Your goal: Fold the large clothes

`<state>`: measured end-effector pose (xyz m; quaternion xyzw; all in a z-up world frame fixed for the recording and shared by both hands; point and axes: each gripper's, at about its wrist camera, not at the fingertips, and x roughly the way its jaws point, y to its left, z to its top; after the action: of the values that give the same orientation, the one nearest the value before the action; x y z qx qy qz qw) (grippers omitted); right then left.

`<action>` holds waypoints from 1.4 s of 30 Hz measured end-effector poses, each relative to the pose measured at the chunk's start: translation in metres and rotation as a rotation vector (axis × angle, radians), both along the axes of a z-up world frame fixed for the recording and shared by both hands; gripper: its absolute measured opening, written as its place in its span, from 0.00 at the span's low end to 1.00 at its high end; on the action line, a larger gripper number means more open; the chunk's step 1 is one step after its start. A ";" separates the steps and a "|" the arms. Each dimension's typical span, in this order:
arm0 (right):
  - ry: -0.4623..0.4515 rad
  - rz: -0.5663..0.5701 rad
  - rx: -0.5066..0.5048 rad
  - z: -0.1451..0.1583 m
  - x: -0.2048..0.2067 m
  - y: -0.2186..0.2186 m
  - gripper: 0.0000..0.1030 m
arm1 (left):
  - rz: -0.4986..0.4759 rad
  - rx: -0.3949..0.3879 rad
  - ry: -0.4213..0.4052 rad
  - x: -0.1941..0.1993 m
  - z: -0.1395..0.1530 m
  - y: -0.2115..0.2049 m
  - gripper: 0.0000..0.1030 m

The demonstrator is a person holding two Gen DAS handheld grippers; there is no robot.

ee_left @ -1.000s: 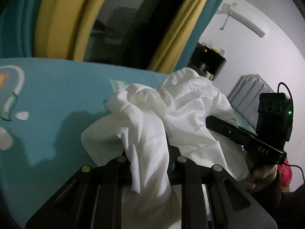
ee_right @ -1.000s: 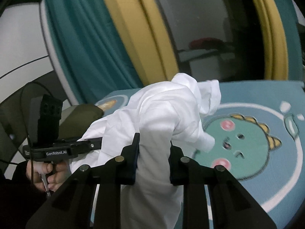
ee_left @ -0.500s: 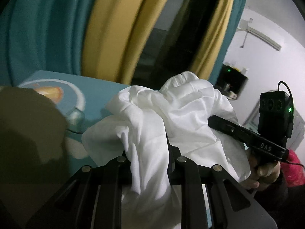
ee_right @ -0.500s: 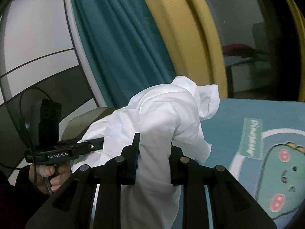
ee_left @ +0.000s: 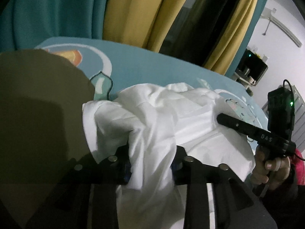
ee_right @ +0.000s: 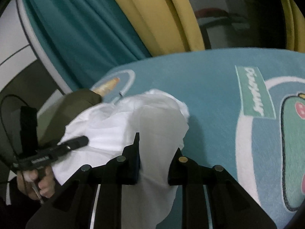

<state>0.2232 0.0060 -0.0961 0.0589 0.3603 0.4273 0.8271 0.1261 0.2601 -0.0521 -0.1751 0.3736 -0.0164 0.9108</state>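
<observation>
A crumpled white garment (ee_left: pixel 171 114) hangs bunched between both grippers, its far end down on the blue cartoon bedsheet (ee_left: pixel 152 61). In the left wrist view my left gripper (ee_left: pixel 153 147) has its jaws opening, with a thick fold of the cloth still between them. My right gripper (ee_right: pixel 157 143) is shut on another fold of the white garment (ee_right: pixel 124 124), its jaws closing tighter. Each gripper appears in the other's view: the right gripper (ee_left: pixel 219 117) at the right and the left gripper (ee_right: pixel 83 139) at the left, both lying against the cloth.
An olive-green cloth (ee_left: pixel 38 105) lies at the left of the bed, touching the white bundle, also visible as olive cloth (ee_right: pixel 76 105). Teal and yellow curtains (ee_right: pixel 114 19) hang behind the bed. The dinosaur print of the sheet (ee_right: pixel 209 95) spreads to the right.
Both grippers have come down and swung left toward the olive cloth, and the bundle's end now rests on the sheet. The left jaws stand wider apart than before.
</observation>
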 end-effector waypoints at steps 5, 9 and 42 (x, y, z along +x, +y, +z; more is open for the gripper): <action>0.013 0.001 -0.045 -0.009 0.008 0.005 0.28 | 0.001 -0.002 0.045 -0.003 -0.002 0.006 0.43; 0.013 0.000 -0.067 -0.005 0.004 -0.001 0.44 | 0.014 0.041 0.049 -0.015 0.011 0.003 0.43; 0.005 -0.006 -0.143 0.002 -0.034 -0.048 0.83 | 0.151 0.129 -0.001 -0.058 0.027 -0.017 0.43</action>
<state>0.1895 -0.0425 -0.0941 0.0022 0.3919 0.3977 0.8296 0.0686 0.2436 -0.0246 -0.1436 0.3593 0.0764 0.9189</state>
